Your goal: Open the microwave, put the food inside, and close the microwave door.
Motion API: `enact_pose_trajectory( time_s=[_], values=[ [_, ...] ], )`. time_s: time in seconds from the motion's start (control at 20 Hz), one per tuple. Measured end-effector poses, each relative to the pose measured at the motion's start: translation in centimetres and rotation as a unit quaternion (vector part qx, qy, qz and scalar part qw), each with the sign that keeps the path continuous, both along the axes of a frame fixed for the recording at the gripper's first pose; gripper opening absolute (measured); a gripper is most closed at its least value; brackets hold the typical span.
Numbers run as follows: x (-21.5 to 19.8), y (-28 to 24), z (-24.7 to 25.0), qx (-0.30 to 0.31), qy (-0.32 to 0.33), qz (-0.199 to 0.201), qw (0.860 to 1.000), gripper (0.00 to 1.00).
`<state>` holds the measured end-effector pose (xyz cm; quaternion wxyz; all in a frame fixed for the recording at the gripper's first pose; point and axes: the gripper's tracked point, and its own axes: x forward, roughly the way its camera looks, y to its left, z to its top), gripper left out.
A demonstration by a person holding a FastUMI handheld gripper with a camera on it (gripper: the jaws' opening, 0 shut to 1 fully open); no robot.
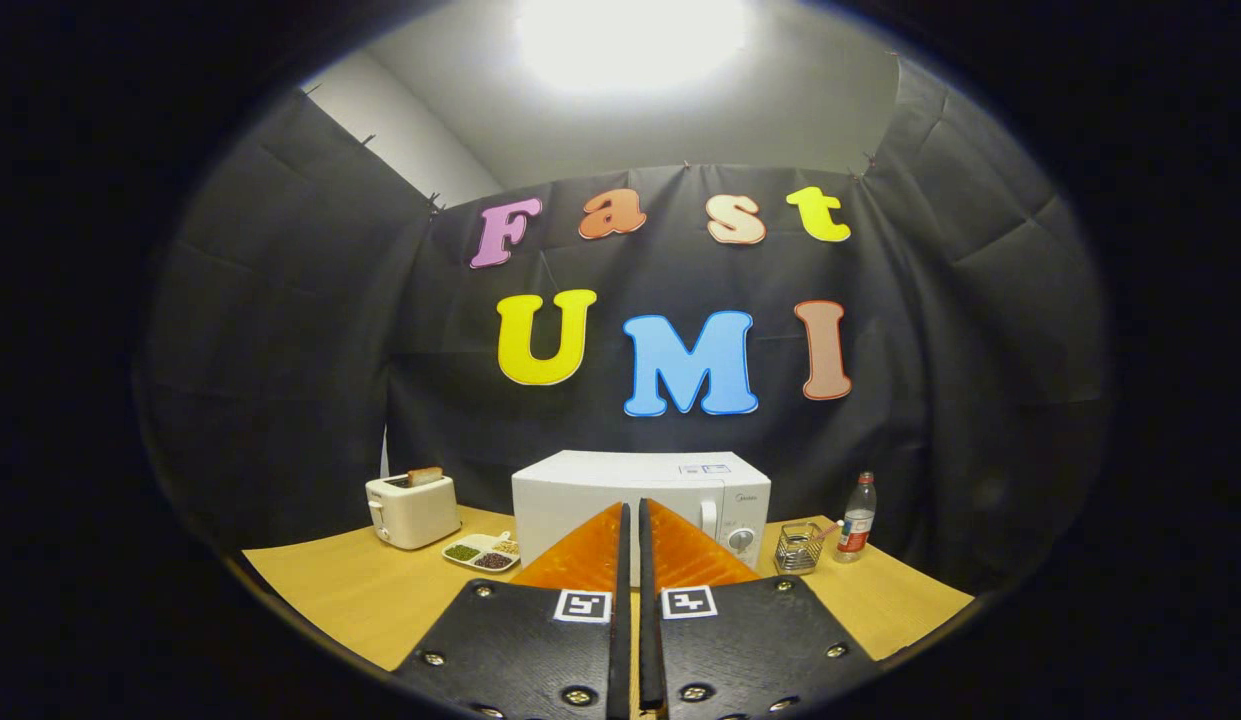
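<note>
Gripper view: tongs [630,520] together, seemingly empty, before boxy white microwave [640,500], door shut.

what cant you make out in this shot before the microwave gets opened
- Microwave door, gripper view: its middle sits behind the closed gripper fingers, so the handle is hidden.
- Inside of the microwave: door shut, contents unknown.
- Divided dish beside the toaster: too small to name the foods.
- Wire holder by the bottle: contents too small to identify.
- Table near edge: cut off by the gripper body.
</note>
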<state>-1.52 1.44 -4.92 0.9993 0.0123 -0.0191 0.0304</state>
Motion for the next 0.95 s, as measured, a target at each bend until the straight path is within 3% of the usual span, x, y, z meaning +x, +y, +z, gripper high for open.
enact_pose_trajectory(
  time_s=[0.3, 0.4, 0.55, 0.65, 0.95],
  values=[
    [0.0, 0.5, -0.5, -0.021, 0.007, -0.011, 1.0, 0.04],
    [0.1, 1.1, -1.1, -0.013, 0.021, -0.003, 1.0, 0.13],
    [0.0, 0.0, -1.3, -0.013, 0.037, -0.027, 0.999, 0.99],
    [0.1, -0.5, -1.0, -0.016, 0.034, -0.042, 0.998, 0.97],
    [-0.5, 0.1, -0.3, -0.006, 0.021, -0.037, 0.999, 0.97]
  ],
)
